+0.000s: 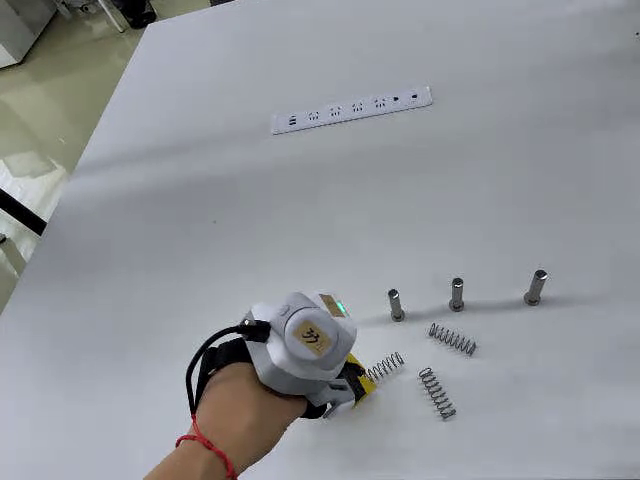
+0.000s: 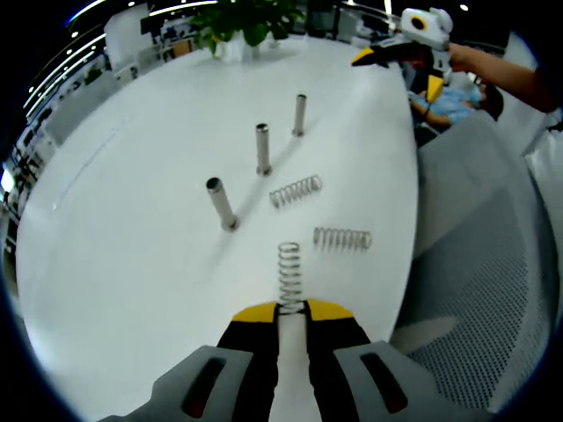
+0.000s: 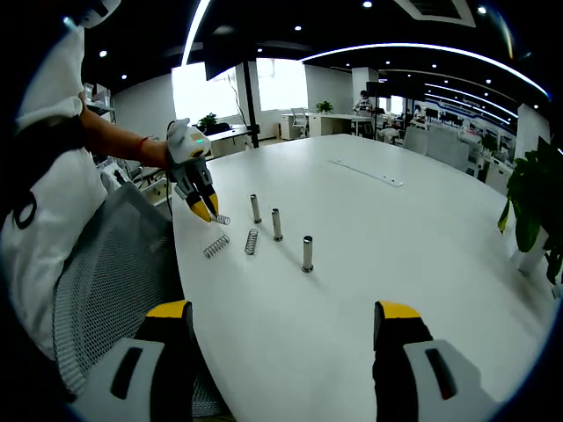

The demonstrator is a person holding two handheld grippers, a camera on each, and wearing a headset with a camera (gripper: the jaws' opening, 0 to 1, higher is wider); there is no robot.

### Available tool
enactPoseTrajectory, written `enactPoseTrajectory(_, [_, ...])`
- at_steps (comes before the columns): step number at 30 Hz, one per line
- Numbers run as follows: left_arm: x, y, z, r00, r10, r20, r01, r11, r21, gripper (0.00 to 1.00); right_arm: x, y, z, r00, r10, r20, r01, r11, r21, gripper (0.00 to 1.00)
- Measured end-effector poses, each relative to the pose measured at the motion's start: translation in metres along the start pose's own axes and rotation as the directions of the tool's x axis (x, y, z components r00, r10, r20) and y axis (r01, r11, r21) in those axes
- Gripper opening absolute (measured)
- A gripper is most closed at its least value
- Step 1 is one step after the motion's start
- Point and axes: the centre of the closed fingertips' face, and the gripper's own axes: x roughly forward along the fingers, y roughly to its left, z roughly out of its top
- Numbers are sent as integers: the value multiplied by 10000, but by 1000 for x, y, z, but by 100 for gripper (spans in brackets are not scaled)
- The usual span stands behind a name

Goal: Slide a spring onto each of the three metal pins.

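Head view: the left gripper [image 1: 360, 378] is pinching one end of a spring [image 1: 385, 367] low on the table [image 1: 200, 200], jaws pressed onto it. Further right, left pin [image 1: 396, 305], middle pin [image 1: 457, 294] and right pin [image 1: 536, 287] are standing upright, with second spring [image 1: 452, 339] and third spring [image 1: 437, 392] lying loose before them. The right gripper [image 3: 283, 309] is hanging well apart, jaws spread wide.

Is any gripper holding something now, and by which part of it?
The left gripper holds a spring by its near end, pinched between the shut jaw tips. The right gripper is open and holds nothing.
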Motion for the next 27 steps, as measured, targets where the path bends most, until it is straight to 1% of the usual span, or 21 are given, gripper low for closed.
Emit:
enactPoseTrajectory(1, [-3, 0, 4, 9997, -18, 245, 20, 10000, -65, 11, 1, 2, 5, 10000, 17, 34, -16, 10000, -65, 86])
enactPoseTrajectory(3, [-8, -1, 7, 9990, 1, 446, 4, 9999, -102, 11, 2, 5, 11, 10000, 52, 65, -51, 9999, -125, 86])
enactPoseTrajectory(5, [-13, -3, 14, 9968, -16, 798, 22, 10000, -83, 11, 4, 8, 19, 9999, 123, 122, -121, 9997, -214, 86])
enactPoseTrajectory(9, [-23, -6, 27, 9867, -57, 1623, 83, 9998, -156, 11, 10, 14, 35, 9994, 282, 194, -274, 9988, -416, 85])
enactPoseTrajectory(10, [-25, -6, 28, 9855, -23, 1695, 50, 9999, -153, 11, 11, 15, 38, 9993, 314, 208, -305, 9985, -447, 84])
enactPoseTrajectory(11, [-28, -7, 33, 9803, -40, 1973, 43, 10000, -14, 11, 13, 16, 42, 9990, 375, 262, -362, 9982, -484, 84])
enactPoseTrajectory(13, [-31, -7, 36, 9768, -6, 2142, 30, 9999, -105, 11, 16, 17, 47, 9985, 443, 334, -424, 9976, -551, 84])
enactPoseTrajectory(14, [-34, -8, 39, 9726, -9, 2324, 20, 10000, -42, 11, 18, 18, 51, 9982, 486, 360, -463, 9971, -610, 84])
enactPoseTrajectory(17, [-39, -9, 45, 9652, 16, 2614, -17, 10000, -1, 11, 23, 23, 61, 9971, 652, 393, -620, 9951, -768, 83])
enactPoseTrajectory(18, [-40, -10, 48, 9612, -6, 2757, -12, 10000, 64, 11, 24, 24, 64, 9967, 696, 423, -659, 9943, -833, 82])
enactPoseTrajectory(19, [-43, -12, 53, 9541, -82, 2995, 56, 9999, 94, 11, 26, 26, 70, 9962, 747, 452, -706, 9938, -862, 82])
enactPoseTrajectory(20, [-44, -13, 55, 9493, -124, 3140, 91, 9999, 119, 11, 27, 28, 73, 9957, 797, 480, -753, 9933, -879, 81])
enactPoseTrajectory(23, [-47, -15, 60, 9414, -123, 3371, 74, 9998, 157, 11, 32, 33, 86, 9938, 942, 587, -883, 9915, -961, 79])
enactPoseTrajectory(25, [-50, -18, 66, 9278, -277, 3719, 184, 9994, 288, 11, 36, 37, 94, 9922, 1069, 645, -1014, 9914, -832, 76])
enactPoseTrajectory(26, [-52, -20, 69, 9216, -340, 3866, 259, 9993, 263, 11, 38, 40, 99, 9906, 1143, 747, -1079, 9905, -852, 75])
enactPoseTrajectory(27, [-53, -21, 71, 9195, -330, 3916, 232, 9993, 297, 11, 40, 43, 103, 9893, 1206, 816, -1135, 9898, -866, 74])
